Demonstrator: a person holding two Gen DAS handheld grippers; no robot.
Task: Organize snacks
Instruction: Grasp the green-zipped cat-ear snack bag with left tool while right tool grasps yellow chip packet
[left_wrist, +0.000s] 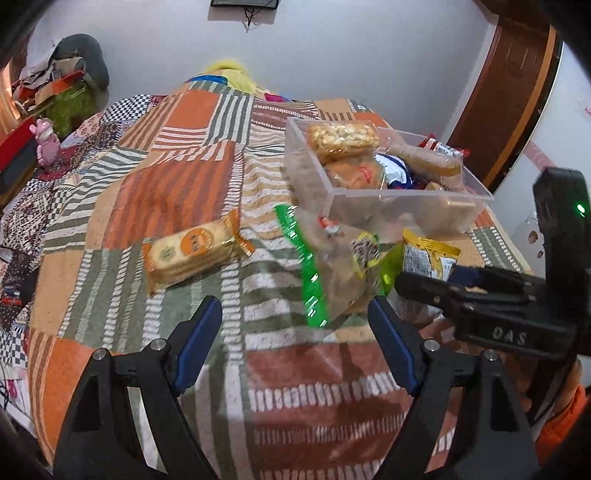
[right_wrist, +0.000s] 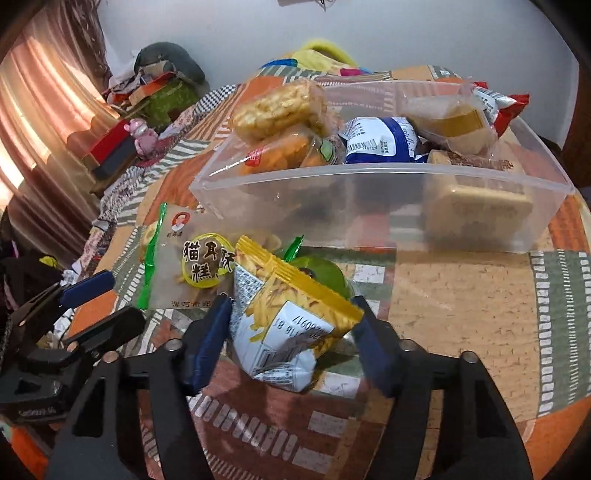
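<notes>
A clear plastic bin (left_wrist: 402, 197) (right_wrist: 369, 192) holding several wrapped snacks sits on the patchwork bedspread. My right gripper (right_wrist: 291, 332) is shut on a yellow-and-white snack packet (right_wrist: 291, 314), also seen in the left wrist view (left_wrist: 428, 254), just in front of the bin. A clear packet with green edges (left_wrist: 332, 266) (right_wrist: 188, 266) lies beside it. My left gripper (left_wrist: 295, 325) is open and empty, just short of that packet. An orange cracker pack (left_wrist: 192, 251) lies to its left.
A green item (right_wrist: 325, 273) lies partly hidden behind the yellow packet. Boxes, a pink toy (left_wrist: 46, 142) and clutter sit at the bed's far left edge. A wooden door (left_wrist: 509, 74) stands at the right. The bedspread (left_wrist: 166, 192) is lumpy.
</notes>
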